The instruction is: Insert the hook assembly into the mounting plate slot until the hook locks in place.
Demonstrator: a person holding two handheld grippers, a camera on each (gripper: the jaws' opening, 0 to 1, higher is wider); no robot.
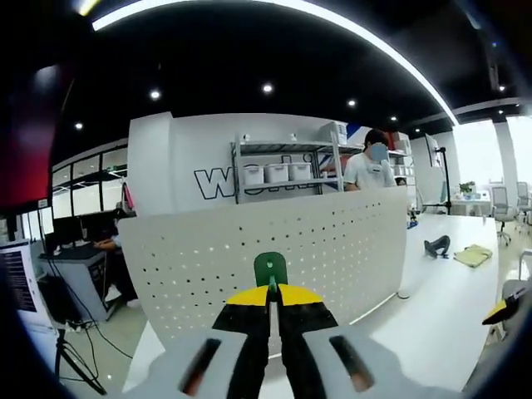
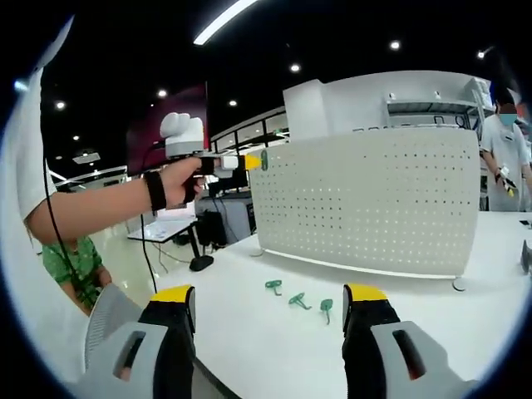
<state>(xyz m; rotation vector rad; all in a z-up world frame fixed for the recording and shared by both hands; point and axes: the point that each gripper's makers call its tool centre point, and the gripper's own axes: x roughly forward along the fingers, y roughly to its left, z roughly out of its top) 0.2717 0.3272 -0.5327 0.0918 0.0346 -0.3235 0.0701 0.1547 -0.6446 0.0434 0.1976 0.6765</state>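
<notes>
A green hook (image 1: 270, 269) is pinched between the yellow-tipped jaws of my left gripper (image 1: 272, 291), which is shut on it right in front of the white perforated mounting plate (image 1: 274, 249). In the right gripper view that same gripper (image 2: 253, 161) holds the green hook (image 2: 263, 159) against the upper left corner of the upright plate (image 2: 366, 199). Three more green hooks (image 2: 298, 300) lie on the white table before the plate. My right gripper (image 2: 270, 303) stands open above the table's near edge, nothing between its jaws.
A white table (image 2: 274, 341) carries the plate. A person's forearm (image 2: 108, 204) reaches in from the left. Another person (image 1: 370, 166) stands behind the plate near shelving (image 1: 283, 166) with white bins. A dark object (image 1: 436, 245) and a yellow-green pad (image 1: 472, 255) lie on the table at right.
</notes>
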